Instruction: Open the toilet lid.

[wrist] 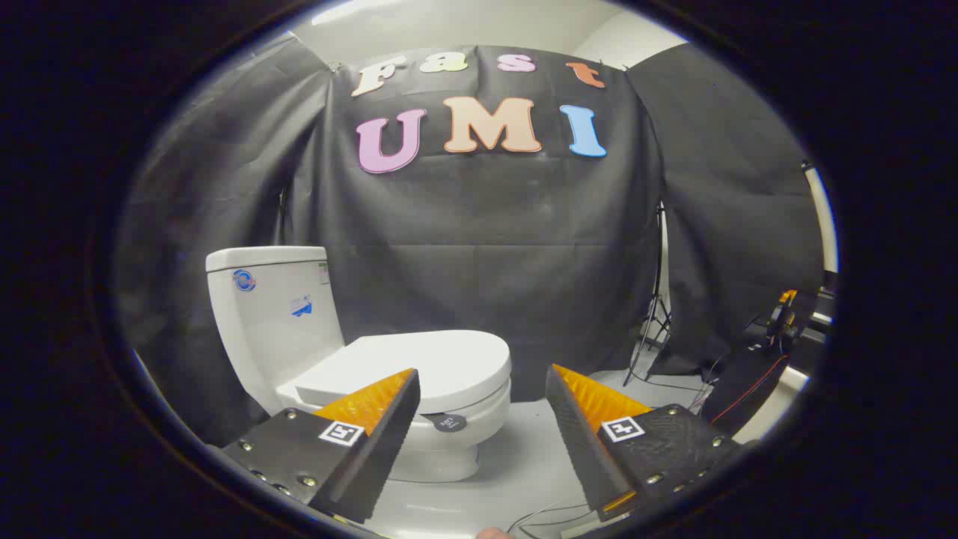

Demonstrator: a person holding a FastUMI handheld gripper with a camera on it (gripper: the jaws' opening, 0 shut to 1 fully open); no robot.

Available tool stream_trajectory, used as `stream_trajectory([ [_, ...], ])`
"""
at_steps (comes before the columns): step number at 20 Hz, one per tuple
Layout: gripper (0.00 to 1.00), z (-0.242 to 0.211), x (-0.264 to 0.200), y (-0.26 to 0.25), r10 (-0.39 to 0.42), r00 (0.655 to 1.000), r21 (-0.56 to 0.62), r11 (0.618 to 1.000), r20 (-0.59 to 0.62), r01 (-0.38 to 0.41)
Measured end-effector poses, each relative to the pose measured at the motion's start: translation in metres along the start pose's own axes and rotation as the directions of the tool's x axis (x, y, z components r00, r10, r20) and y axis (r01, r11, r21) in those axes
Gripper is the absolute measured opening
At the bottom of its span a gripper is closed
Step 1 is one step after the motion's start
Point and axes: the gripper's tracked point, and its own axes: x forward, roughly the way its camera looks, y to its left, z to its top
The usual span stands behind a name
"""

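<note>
Gripper view puts the white toilet (359, 359) ahead of me and off to my left, standing on the pale floor (516, 457) against the black cloth wall (486, 254). Its lid (419, 368) lies flat and closed over the seat, the rounded front edge pointing toward the gap between my fingers. My gripper (483, 389) has its jaws spread wide with nothing between them, well short of the bowl. The left finger (389, 419) overlaps the near side of the lid in the picture, but I judge that to be line of sight only, not contact.

I read the wide spread as preparation: an open span lets me slide one finger under the lid's front lip, or pinch that lip, before lifting it back toward the tank (266, 314). The lid opening has not begun. The tank stands upright behind the lid, so the lid should have something to rest against once raised.

A small dark round tag (449, 423) sits on the front of the bowl just under the lid's rim; I'd keep my fingers above it. Off to my right stand a light stand (657, 299) and some dark equipment with orange parts (782, 318), with cables (546, 513) trailing across the floor near my right finger. None of it lies between me and the lid, so I judge the approach path open.
</note>
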Motion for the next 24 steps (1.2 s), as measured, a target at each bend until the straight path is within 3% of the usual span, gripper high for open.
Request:
stream_trajectory([
  [13,1.00,-0.003,0.013,0.009,0.011,1.000,0.028,1.000,-0.027,-0.010],
  [24,1.00,-0.028,0.061,0.019,0.001,0.997,0.090,0.996,-0.075,0.006],
])
